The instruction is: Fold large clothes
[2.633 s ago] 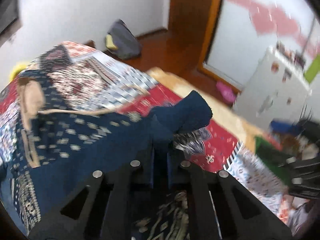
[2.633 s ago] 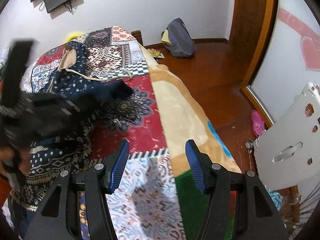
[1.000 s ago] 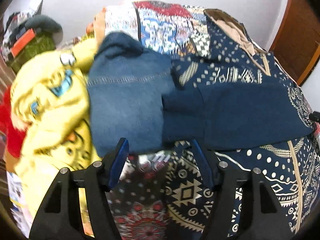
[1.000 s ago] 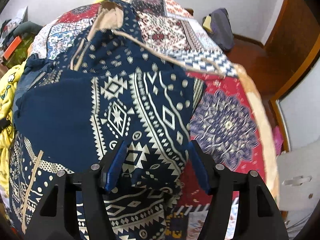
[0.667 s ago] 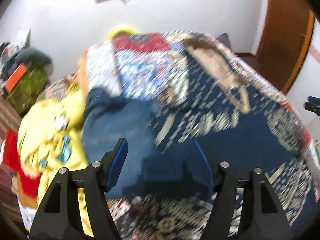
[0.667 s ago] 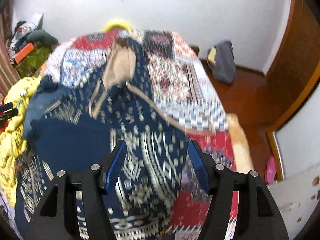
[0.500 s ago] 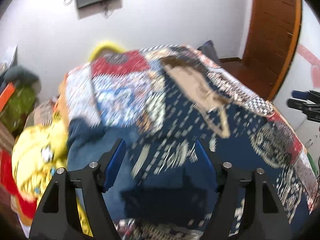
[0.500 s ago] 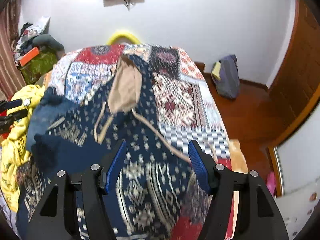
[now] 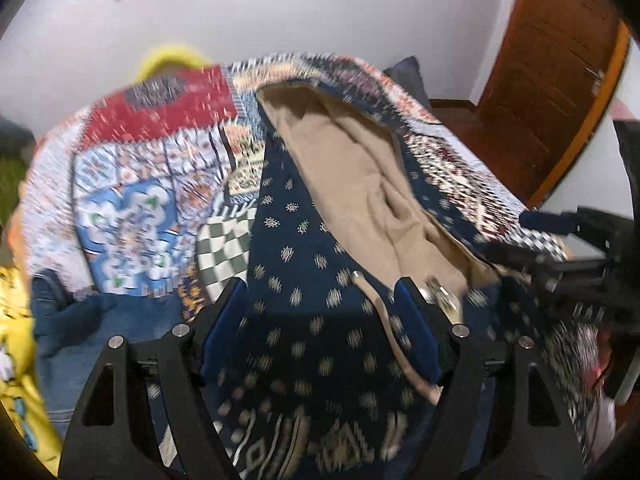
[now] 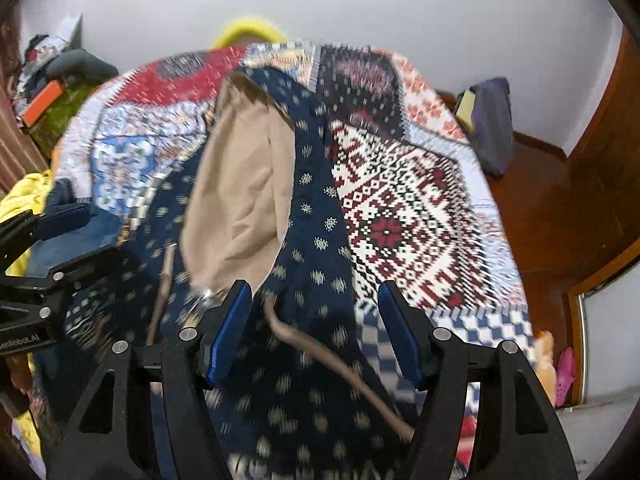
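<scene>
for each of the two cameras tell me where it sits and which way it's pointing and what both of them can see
Left wrist view: sits on the left claw, looking along its open blue-padded fingers at the navy patterned hoodie with tan-lined hood on the patchwork quilt; the right claw enters at the right edge.
Right wrist view: sits on the right claw, open, facing the same hoodie, toward the white wall; the left claw shows at left.
Shared: hoodie, quilt, wall, and each other's claw.

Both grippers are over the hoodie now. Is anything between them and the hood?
Nothing visible. The left gripper and right gripper hang open just short of the hood, with only the hoodie and its drawstring between their fingers.
</scene>
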`<act>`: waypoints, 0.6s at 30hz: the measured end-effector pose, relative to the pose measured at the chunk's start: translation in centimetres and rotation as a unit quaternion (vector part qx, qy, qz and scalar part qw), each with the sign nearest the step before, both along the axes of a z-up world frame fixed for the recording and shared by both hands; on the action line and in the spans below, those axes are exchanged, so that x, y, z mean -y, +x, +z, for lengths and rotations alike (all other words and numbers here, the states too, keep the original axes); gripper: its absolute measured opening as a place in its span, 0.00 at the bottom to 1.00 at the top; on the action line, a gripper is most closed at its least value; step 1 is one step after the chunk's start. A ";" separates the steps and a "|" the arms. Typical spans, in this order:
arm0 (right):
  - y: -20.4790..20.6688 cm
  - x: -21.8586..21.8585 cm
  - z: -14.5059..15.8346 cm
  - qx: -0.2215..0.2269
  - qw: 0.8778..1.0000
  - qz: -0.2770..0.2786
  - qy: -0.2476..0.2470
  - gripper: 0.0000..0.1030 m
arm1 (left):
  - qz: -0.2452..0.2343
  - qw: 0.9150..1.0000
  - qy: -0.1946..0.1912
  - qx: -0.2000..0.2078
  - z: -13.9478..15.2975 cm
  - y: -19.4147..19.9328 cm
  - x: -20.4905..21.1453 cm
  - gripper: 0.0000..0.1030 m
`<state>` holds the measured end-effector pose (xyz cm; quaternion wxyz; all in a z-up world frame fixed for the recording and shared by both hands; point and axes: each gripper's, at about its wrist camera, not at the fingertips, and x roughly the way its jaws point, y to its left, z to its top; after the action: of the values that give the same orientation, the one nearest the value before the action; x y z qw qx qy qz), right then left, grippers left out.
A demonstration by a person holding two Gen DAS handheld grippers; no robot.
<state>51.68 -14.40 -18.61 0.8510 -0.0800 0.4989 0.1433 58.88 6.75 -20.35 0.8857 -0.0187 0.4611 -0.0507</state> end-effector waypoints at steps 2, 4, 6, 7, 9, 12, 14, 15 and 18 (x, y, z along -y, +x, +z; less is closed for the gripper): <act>1.5 -0.5 -1.4 -0.011 1.000 -0.002 -0.007 0.60 | 0.015 1.000 -0.008 -0.011 -1.3 1.7 -0.2 0.73; 2.9 -0.7 -2.6 -0.025 1.000 -0.007 -0.008 0.60 | 0.033 0.999 -0.006 -0.021 -2.5 3.2 -0.5 0.73; 4.1 -0.6 -3.6 -0.036 0.999 -0.017 -0.009 0.60 | 0.049 0.998 -0.005 -0.028 -3.4 4.3 -1.0 0.73; 4.8 -0.5 -4.3 -0.043 0.999 -0.022 -0.012 0.60 | 0.057 0.998 -0.002 -0.032 -4.0 4.8 -1.3 0.73; 5.7 -0.1 -5.6 -0.060 0.998 -0.029 -0.017 0.60 | 0.072 0.997 0.005 -0.033 -4.9 5.4 -2.0 0.73; 6.2 0.5 -6.4 -0.070 0.997 -0.028 -0.009 0.60 | 0.090 0.995 -0.037 -0.036 -5.7 5.8 -3.4 0.69; 6.2 1.0 -6.3 -0.067 0.997 -0.032 0.003 0.57 | 0.090 0.992 -0.076 -0.040 -6.0 5.7 -4.0 0.54; 6.0 1.2 -6.2 -0.064 0.997 -0.032 0.008 0.52 | 0.091 0.992 -0.084 -0.039 -6.0 5.6 -4.1 0.47; 4.6 1.8 -5.7 -0.073 0.996 -0.024 0.045 0.20 | 0.082 0.994 -0.065 -0.033 -5.4 4.9 -3.5 0.23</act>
<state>56.33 -16.19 -24.33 0.8180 -0.0190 0.5548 0.1510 63.83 10.29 -25.71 0.8683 -0.1157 0.4824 -0.0072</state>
